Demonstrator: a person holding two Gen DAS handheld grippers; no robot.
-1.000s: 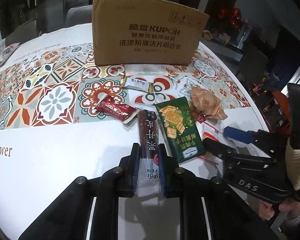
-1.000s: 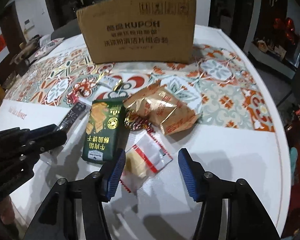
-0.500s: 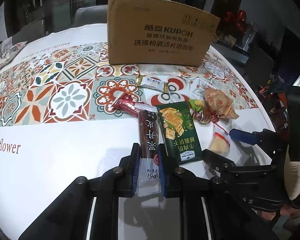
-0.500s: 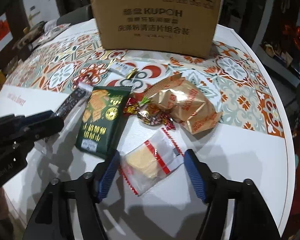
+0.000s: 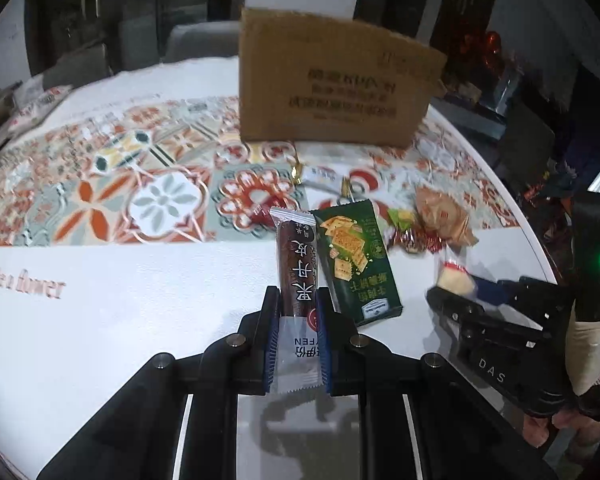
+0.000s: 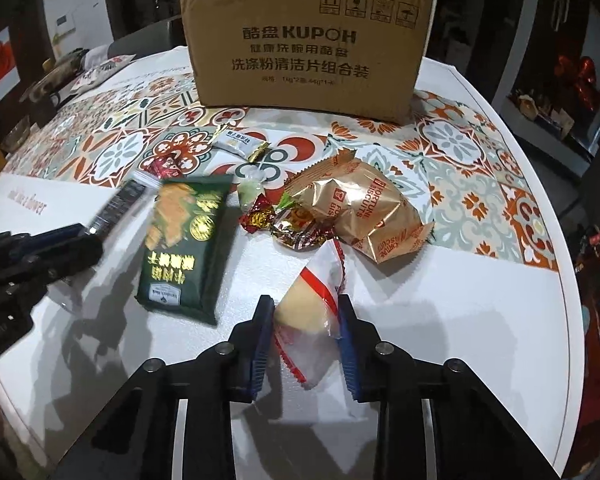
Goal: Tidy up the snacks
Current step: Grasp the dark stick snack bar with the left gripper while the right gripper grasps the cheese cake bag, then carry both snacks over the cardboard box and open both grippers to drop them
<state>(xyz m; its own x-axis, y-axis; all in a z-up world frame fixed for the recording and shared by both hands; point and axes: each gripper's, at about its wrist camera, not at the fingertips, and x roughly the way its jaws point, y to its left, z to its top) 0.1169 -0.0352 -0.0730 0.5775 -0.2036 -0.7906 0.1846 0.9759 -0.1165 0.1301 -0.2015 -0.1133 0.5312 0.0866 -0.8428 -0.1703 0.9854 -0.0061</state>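
Note:
My left gripper is shut on a long dark brown snack bar, held a little above the white table. My right gripper is shut on a clear packet with a yellow cake and a red stripe. A green cracker pack lies left of it, also in the left wrist view. A gold fortune biscuit bag, foil candies and a small white candy lie further back. A cardboard box stands behind them.
A patterned tile mat covers the far half of the round table. The table edge curves close on the right. Dark furniture and red decorations stand beyond. Small items sit at the far left.
My right gripper moved forward and closed on the yellow cake packet, which now tilts up between the pads. My left gripper kept hold of the brown bar and shifted slightly.

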